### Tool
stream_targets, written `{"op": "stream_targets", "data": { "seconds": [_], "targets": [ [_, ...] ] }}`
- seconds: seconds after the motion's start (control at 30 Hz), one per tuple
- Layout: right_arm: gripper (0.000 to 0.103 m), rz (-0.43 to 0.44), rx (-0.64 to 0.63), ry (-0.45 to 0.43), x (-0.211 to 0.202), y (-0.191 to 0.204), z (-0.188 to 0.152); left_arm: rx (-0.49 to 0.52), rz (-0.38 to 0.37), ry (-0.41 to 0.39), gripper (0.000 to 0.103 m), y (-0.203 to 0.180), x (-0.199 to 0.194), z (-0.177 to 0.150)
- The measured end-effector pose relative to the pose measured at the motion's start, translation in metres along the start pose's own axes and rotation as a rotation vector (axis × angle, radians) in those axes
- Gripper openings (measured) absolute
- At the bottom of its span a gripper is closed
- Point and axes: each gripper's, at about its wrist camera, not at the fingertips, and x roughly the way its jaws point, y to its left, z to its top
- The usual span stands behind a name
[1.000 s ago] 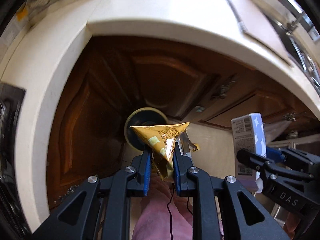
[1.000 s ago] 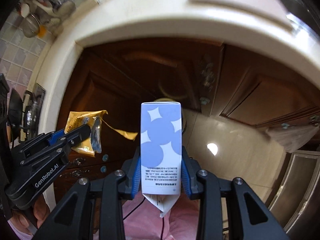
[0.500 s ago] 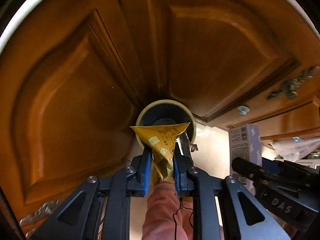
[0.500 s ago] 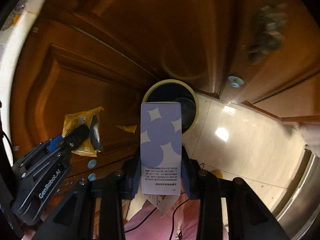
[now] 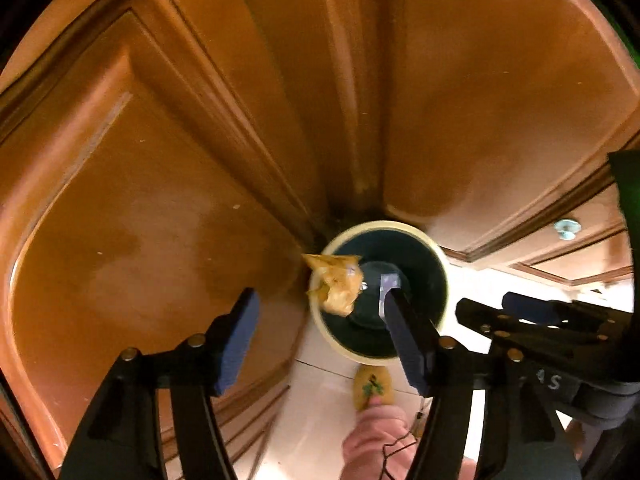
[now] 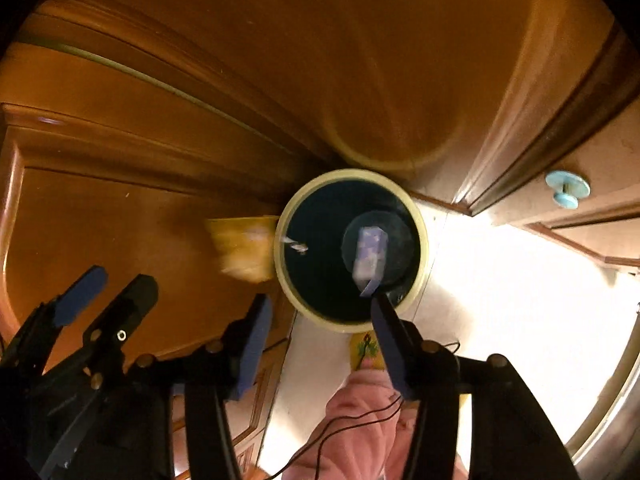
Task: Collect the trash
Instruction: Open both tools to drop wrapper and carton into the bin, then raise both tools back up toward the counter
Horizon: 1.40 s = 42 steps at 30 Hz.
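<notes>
Both my left tongs (image 5: 320, 332) and right tongs (image 6: 320, 332) gape wide, holding nothing. The yellow wrapper (image 5: 335, 285) hangs at the bin (image 5: 440, 264) rim; the carton (image 6: 370, 255) is inside the bin, over its dark bottom.

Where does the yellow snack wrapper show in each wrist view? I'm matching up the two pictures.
Left wrist: yellow snack wrapper at centre, over the trash bin's left rim.
Right wrist: blurred wrapper left of centre, just outside that rim.
Shared landmark: the round, cream-rimmed trash bin.
</notes>
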Motion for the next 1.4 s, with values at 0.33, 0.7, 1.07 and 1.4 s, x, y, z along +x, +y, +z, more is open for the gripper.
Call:
{"op": "stream_targets", "data": {
  "seconds": [0.33,0.7,1.07,1.4],
  "targets": [
    [0.053,-0.03,-0.018,-0.025,-0.022,0.001,-0.015,-0.03,-0.057,-0.005,0.069,0.009,-0.015,-0.003],
    [0.053,-0.075,-0.001,-0.045,-0.076,0.003,-0.033,-0.021,-0.124,0.004,0.069,0.007,-0.075,0.002],
    [0.053,-0.11,-0.036,-0.067,-0.167,0.018,-0.052,0.033,-0.16,-0.014,0.069,0.001,-0.164,0.011],
    [0.053,-0.159,-0.128,-0.148,-0.258,0.039,-0.07,0.087,-0.163,-0.091,0.069,0.001,-0.252,0.012]
  ]
}}
